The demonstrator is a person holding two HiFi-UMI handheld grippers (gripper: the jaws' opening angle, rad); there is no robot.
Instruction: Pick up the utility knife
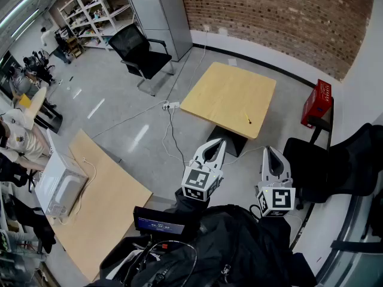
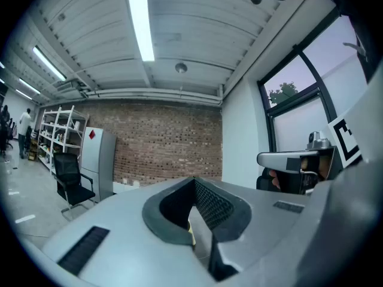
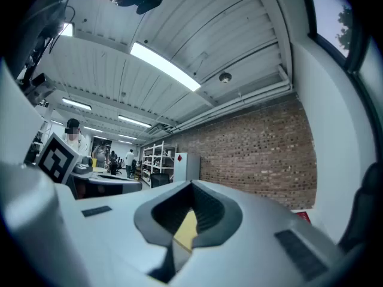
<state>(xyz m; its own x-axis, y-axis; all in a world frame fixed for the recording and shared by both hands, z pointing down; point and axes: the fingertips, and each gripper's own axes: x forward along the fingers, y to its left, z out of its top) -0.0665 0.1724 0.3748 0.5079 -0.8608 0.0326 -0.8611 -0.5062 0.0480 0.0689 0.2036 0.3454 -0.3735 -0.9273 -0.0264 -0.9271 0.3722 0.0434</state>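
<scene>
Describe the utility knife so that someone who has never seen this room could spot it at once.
Start at the brick wall; in front of it stands a square light-wood table on its own. The utility knife lies on that tabletop near the edge facing the red box. It is a small dark sliver and the only thing on the bare wood.

Square wooden table on grey floor; utility knife (small) near right edge
</scene>
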